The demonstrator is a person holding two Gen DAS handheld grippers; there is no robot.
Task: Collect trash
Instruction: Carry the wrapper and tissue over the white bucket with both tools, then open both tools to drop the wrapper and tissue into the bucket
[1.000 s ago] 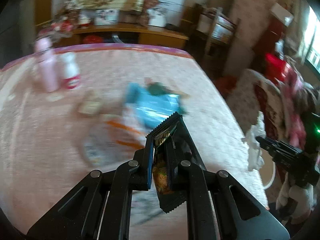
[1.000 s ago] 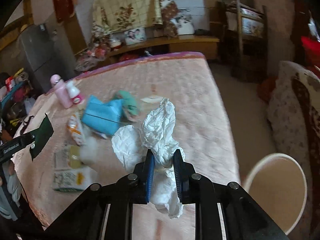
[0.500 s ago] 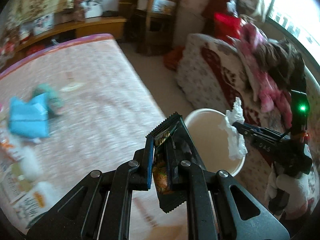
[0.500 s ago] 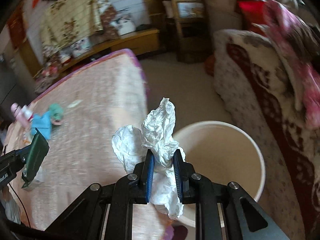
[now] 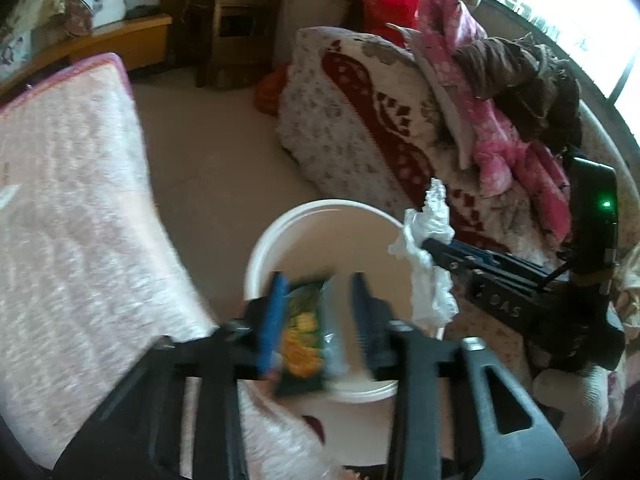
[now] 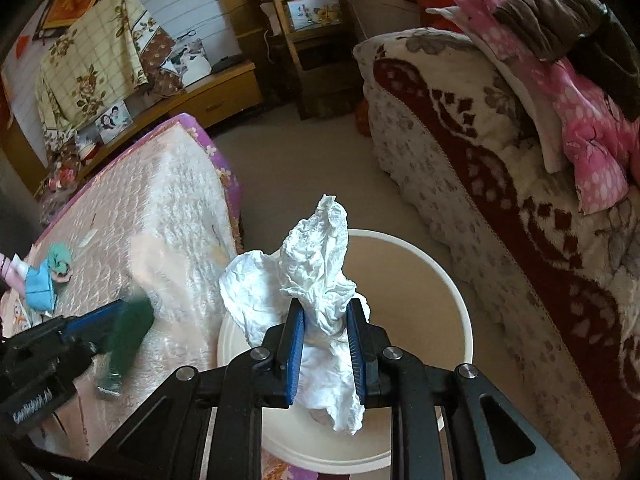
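Note:
A white bucket (image 5: 320, 206) stands on the floor between the pink-covered table and the sofa. Above its near rim hangs my left gripper (image 5: 318, 284). Its jaws are opening, and a green and yellow snack wrapper (image 5: 304, 328) lies loose between them, against the left finger. My right gripper (image 6: 325, 306) hovers over the bucket (image 6: 466, 320), its jaws just opening, with the pads still pressing on a crumpled white tissue (image 6: 316, 256). In the left wrist view the right gripper (image 5: 430, 246) and the tissue (image 5: 428, 232) sit over the bucket's right rim. The left gripper (image 6: 132, 312) shows blurred with the wrapper (image 6: 128, 336).
The table with a pink cover (image 6: 160, 208) borders the bucket on the left. A blue packet (image 6: 38, 284) and other litter lie at its far end. A sofa with a red and white blanket (image 6: 500, 168) and piled clothes stands on the right. A wooden shelf (image 6: 312, 40) stands behind.
Both grippers swung from over the table to above the bucket. The left jaws have spread apart and the wrapper has come loose; the right still holds the tissue.

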